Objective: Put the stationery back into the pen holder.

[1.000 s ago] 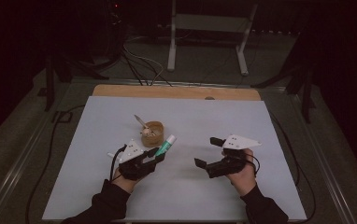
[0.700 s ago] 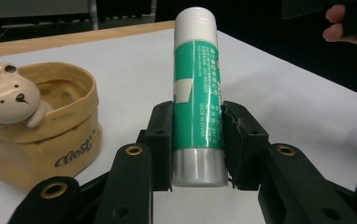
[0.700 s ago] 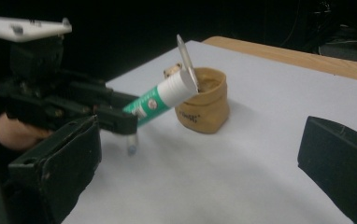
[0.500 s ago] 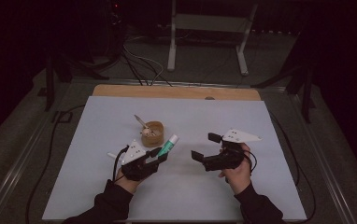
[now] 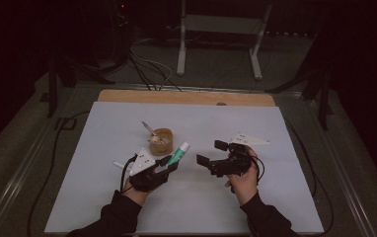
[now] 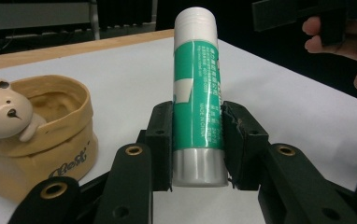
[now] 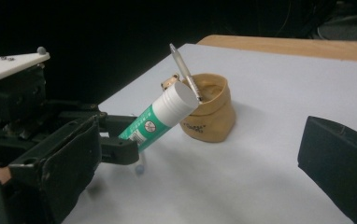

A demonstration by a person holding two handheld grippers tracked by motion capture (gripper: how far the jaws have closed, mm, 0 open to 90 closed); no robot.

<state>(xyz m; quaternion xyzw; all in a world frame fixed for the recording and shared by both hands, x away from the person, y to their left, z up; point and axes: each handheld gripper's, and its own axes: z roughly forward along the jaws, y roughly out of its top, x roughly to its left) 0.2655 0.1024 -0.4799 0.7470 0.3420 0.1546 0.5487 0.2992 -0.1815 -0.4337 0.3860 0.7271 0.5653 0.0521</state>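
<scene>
While the left hand-held gripper (image 5: 169, 162) hovers over the white surface (image 5: 285, 207), its jaws are clamped on the lower body of a green-and-white glue stick (image 6: 198, 88). In the high view the stick angles up and away from the person, white cap end outward, just beside a tan bear-faced pot (image 5: 161, 142). A pen (image 7: 184, 70) stands tilted in that pot. In the left gripper view both pads press the stick's sides, silver base nearest the camera. Right hand-held gripper (image 5: 212, 152) sits well apart from the stick, jaws spread wide with nothing between them, pointing toward the left gripper. A wooden strip (image 5: 186, 97) borders the far edge.
</scene>
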